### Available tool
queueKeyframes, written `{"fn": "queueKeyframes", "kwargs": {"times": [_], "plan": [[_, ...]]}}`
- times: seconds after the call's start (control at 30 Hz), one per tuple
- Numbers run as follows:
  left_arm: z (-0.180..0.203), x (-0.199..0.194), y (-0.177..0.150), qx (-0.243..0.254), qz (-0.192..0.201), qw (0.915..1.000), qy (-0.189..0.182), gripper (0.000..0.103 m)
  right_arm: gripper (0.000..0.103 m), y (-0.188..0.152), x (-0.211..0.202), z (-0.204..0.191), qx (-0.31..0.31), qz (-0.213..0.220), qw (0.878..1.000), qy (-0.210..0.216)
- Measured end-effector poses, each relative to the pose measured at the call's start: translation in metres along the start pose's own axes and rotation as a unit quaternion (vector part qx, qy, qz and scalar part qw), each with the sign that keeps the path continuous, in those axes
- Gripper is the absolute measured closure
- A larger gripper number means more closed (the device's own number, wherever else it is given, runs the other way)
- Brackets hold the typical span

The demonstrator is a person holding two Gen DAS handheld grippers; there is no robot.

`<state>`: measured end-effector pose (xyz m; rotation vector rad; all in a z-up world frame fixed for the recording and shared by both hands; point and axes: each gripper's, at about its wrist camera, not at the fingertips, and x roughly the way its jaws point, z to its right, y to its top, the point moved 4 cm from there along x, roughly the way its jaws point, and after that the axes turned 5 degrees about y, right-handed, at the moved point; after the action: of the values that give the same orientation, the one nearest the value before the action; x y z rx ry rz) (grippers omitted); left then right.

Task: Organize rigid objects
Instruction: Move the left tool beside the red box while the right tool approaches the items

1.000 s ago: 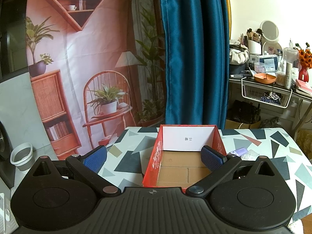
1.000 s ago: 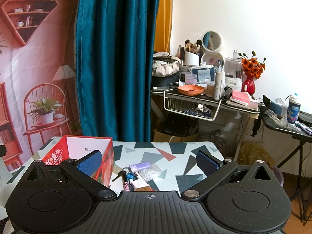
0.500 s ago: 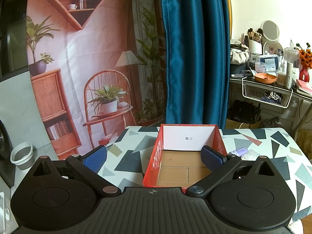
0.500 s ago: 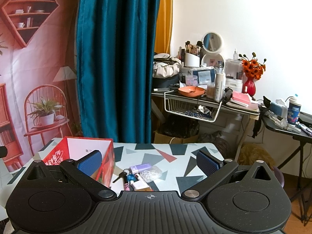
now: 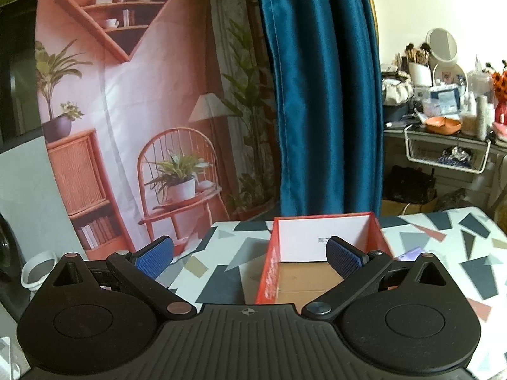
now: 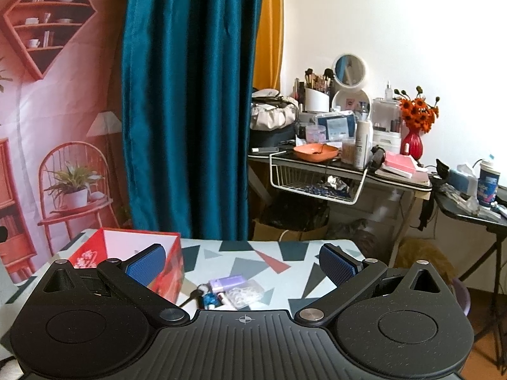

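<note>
Since a second ago my left gripper (image 5: 249, 251) has swung slightly leftward, so the open red cardboard box (image 5: 268, 272) now lies right of centre in its view; my right gripper (image 6: 240, 260) has risen slightly. Both sets of jaws stand wide open, holding nothing.

Writing: one small dark printed mark on the box's white inner end wall, too small to read, and a white pattern on its red outer side, also unreadable.

Count: one box, its brown floor bare where visible; just beside it, on its right, one cluster of small items (image 6: 226, 291), including one lilac rectangular packet (image 6: 227, 282), one clear bag of small white pieces (image 6: 244, 290), one dark key-like piece and a blue item, the remainder hidden behind my right gripper.

Surface: a white counter with grey, black and red geometric shapes (image 6: 272, 261). Room: a teal curtain (image 6: 187, 101), a printed pink backdrop of shelves and plants (image 5: 126, 101), and a cluttered dressing table with a round mirror (image 6: 342, 145).
</note>
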<state>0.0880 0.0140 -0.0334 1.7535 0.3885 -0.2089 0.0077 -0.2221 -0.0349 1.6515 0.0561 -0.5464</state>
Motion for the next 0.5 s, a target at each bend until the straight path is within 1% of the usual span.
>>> {"fn": "queueKeyframes", "kwargs": {"times": [0.13, 0.23, 0.4, 0.5], "plan": [[0.000, 0.032, -0.007, -0.005, -0.021, 0.9996, -0.020, 0.000, 0.000, -0.010, 0.026, 0.012, 0.007, -0.004, 1.000, -0.008], [-0.002, 0.051, -0.016, -0.014, -0.033, 0.9989, -0.031, 0.000, 0.000, -0.021, 0.045, 0.015, 0.010, -0.011, 1.000, -0.004], [-0.005, 0.077, -0.038, -0.013, -0.064, 0.9973, -0.032, 0.000, 0.000, -0.041, 0.079, 0.017, 0.014, -0.062, 0.998, 0.005], [-0.010, 0.091, -0.049, -0.012, -0.082, 0.9961, -0.031, 0.000, 0.000, -0.053, 0.097, 0.014, 0.012, -0.081, 0.997, -0.005]]}}
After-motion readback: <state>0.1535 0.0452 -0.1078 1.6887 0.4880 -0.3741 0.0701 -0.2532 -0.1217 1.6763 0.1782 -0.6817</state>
